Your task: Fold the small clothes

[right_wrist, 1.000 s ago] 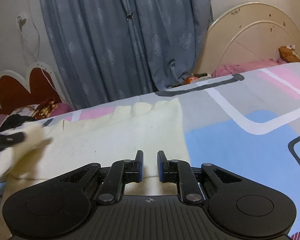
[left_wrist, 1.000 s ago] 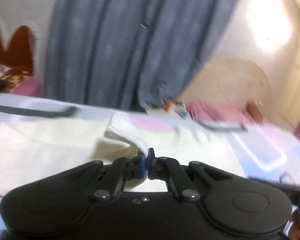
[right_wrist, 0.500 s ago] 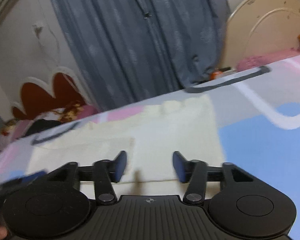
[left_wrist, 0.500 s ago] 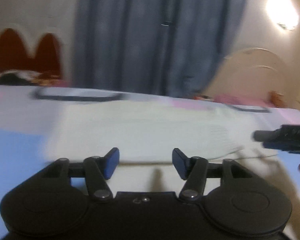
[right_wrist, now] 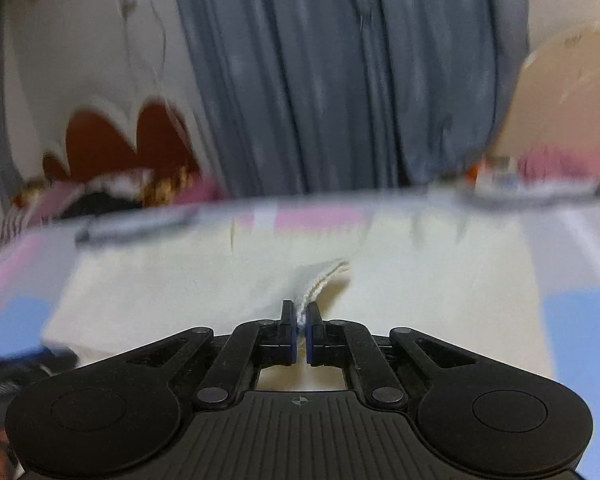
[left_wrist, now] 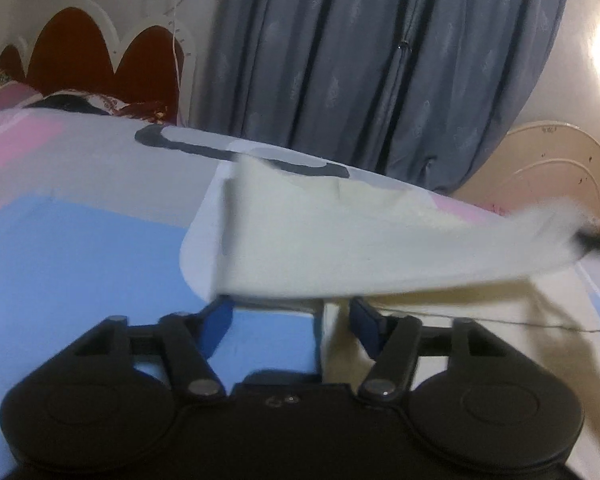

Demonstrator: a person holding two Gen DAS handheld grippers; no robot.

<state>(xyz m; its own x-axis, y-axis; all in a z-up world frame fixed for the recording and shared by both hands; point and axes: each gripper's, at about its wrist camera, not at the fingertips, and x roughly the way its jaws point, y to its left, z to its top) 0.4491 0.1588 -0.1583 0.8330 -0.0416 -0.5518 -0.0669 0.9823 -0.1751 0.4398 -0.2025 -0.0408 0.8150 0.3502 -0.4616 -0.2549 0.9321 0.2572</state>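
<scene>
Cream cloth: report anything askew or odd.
The cloth is mid-fold, one edge lifted by the shut right gripper; the left gripper is open. A loose thread trails off it. Nothing else stands out.

The cream cloth (left_wrist: 340, 240) hangs lifted as a band across the left gripper (left_wrist: 292, 312), blocking the way ahead of its spread fingers. To the left, bare blue bedsheet (left_wrist: 80, 260) lies open toward the bed's edge. The curtain (left_wrist: 380, 60) and headboard (left_wrist: 100, 56) close off the far edge.
</scene>
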